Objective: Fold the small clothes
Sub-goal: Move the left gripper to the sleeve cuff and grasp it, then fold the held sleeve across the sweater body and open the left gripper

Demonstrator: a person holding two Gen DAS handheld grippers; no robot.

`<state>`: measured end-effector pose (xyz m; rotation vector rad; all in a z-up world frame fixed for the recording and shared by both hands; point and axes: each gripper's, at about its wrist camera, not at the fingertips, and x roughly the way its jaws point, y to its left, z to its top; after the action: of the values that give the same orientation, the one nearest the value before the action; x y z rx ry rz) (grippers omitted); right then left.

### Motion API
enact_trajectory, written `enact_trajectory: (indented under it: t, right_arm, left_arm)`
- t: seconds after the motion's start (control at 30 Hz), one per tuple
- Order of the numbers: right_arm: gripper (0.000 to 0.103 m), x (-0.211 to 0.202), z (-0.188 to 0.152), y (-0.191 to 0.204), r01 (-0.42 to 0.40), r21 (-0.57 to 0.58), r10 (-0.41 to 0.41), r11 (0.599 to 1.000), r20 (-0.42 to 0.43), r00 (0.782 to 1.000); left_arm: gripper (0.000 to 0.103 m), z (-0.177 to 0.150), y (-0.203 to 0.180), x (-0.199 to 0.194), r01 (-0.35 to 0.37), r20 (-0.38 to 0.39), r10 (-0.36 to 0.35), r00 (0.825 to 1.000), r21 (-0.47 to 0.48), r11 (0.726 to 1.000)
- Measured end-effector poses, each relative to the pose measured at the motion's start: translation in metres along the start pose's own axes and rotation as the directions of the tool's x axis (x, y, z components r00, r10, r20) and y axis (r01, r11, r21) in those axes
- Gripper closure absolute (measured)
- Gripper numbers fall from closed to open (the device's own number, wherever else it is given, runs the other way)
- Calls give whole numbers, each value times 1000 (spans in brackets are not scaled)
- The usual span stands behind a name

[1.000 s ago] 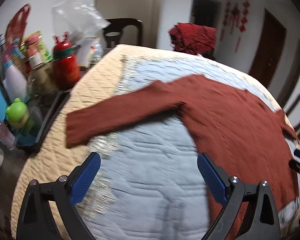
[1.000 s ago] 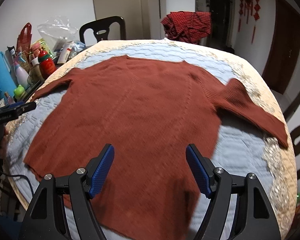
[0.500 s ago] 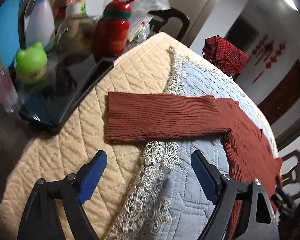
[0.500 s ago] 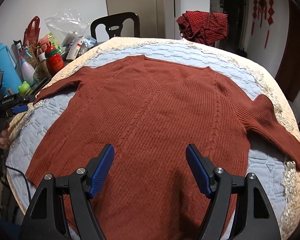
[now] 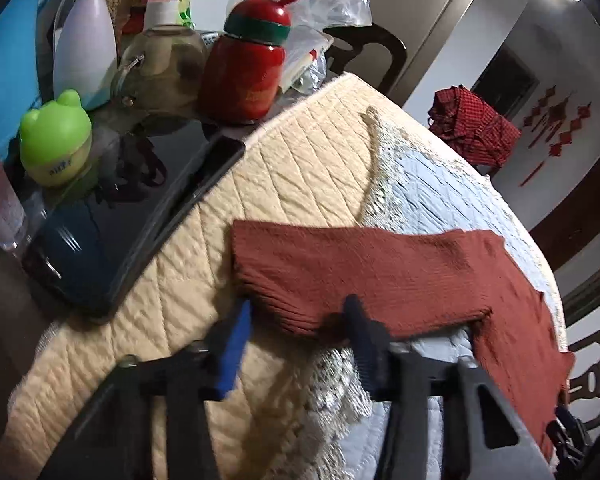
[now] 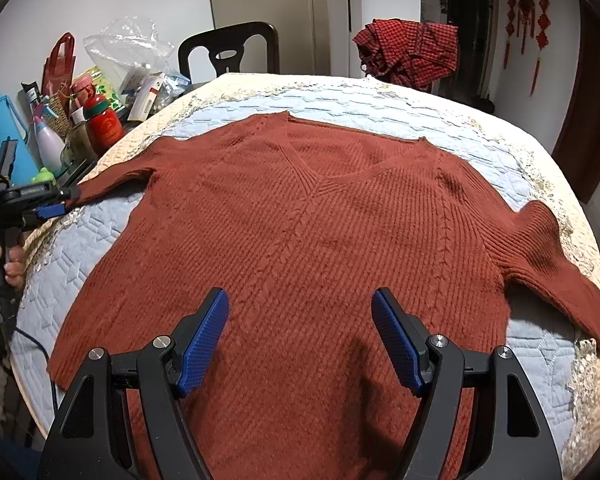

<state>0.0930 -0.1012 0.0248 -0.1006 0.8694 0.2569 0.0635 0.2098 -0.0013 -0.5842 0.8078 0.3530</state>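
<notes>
Apparently murky liquid in glass jar (image 5: 162,68)

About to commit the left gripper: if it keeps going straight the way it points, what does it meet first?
The cuff end of the sweater sleeve. The left gripper has its jaws closing with that edge between them. Past it lies only the quilted cover; depth is hard to judge.

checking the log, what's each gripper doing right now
left gripper: jaws closing around the cuff of the rust-red knitted sweater, not yet clamped.
right gripper: open, holding nothing.
</notes>
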Motion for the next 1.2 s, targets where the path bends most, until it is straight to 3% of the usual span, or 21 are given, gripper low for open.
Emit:
enact_trajectory:
  t: [0.03, 0.1, 0.23, 0.4, 0.5, 0.6, 0.73, 0.83, 0.93, 1.07, 1.17, 1.2]
  right_arm:
    - [29, 0, 1, 0, -2, 1, 2, 1000, 1, 1000]
    - [29, 1, 2, 0, -6, 4, 6, 1000, 4, 1000]
    - [29, 2, 3, 0, -11, 5, 11, 1000, 7, 1000]
    - [29, 0, 5, -2, -19, 15, 19, 1000, 20, 1000]
    - [29, -4, 6, -5, -18, 30, 17, 999, 30, 999]
    - [29, -7, 5, -10, -26, 55, 24, 998, 36, 999]
    - [29, -11, 2, -22, -31, 111, 27, 993, 37, 999]
    - [29, -13, 0, -32, -40, 152, 35, 988, 37, 999]
    - [29, -13, 0, -43, -52, 194, 46, 980, 39, 998]
    - [29, -11, 3, -51, -92, 238, 82, 967, 52, 995]
    - [33, -6, 10, -51, -131, 249, 119, 960, 61, 991]
    - [41, -3, 13, -49, -144, 250, 132, 957, 63, 989]
  left_arm:
    - [81, 2, 0, 1, -13, -1, 13, 1000, 8, 1000]
    - [90, 5, 1, 2, -26, -1, 26, 1000, 22, 999]
    - [92, 15, -13, -15, -11, 50, 7, 999, 76, 997]
    - [92, 33, -68, -47, 90, 127, -118, 985, 209, 974]
    - [92, 36, -116, -55, 172, 119, -216, 969, 305, 937]
    - [92, 30, -171, -49, 262, 66, -313, 947, 402, 877]
    - [92, 4, -231, -19, 366, -68, -382, 922, 479, 798]
    - [88, -18, -252, 9, 434, -186, -396, 899, 493, 754]
    - [75, -31, -253, 21, 454, -242, -383, 891, 479, 751]
    - [57, -22, -228, -3, 476, -197, -437, 878, 462, 749]
    - [50, 6, -203, -18, 424, -102, -425, 899, 439, 792]
    - [50, 14, -194, -21, 397, -66, -411, 909, 435, 808]
